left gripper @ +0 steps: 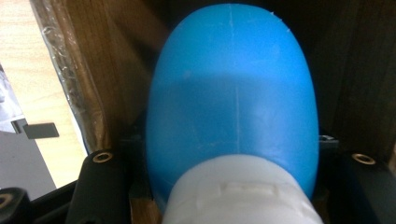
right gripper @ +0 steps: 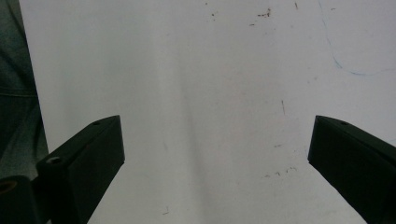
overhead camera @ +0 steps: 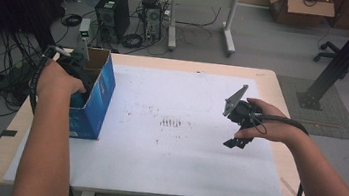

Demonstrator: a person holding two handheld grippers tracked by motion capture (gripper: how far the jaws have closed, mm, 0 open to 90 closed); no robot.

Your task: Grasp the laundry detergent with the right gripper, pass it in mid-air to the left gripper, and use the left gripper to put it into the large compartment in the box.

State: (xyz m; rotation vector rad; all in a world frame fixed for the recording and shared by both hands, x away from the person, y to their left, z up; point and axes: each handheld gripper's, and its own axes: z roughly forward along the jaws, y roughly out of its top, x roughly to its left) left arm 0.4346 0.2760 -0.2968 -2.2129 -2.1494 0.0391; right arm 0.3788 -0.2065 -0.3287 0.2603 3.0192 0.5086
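Holding the blue bottle (left gripper: 233, 107) by the end with its white cap (left gripper: 240, 193), the left tool (overhead camera: 76, 68) is down inside the open blue cardboard box (overhead camera: 95, 99) at the left edge of the table (overhead camera: 265, 79). Its jaws stand either side of the bottle and seem pinched on it, though the contact itself is hidden. To do this step well, I judge the hand (overhead camera: 56, 79) should keep the bottle in line with the box's long axis, lower it until it is borne from below, and only then ease the jaws apart, drawing straight up so the brown inner walls (left gripper: 116, 70) are not caught or the box tipped.

Nearer the person's right, the right tool (overhead camera: 239, 131) hangs above the white sheet (right gripper: 210, 93) with its jaws spread wide and nothing between them; it could steady the box if it shifts.

As for what the box holds: the blue bottle is the one thing I can make out within it, and anything under it is hidden
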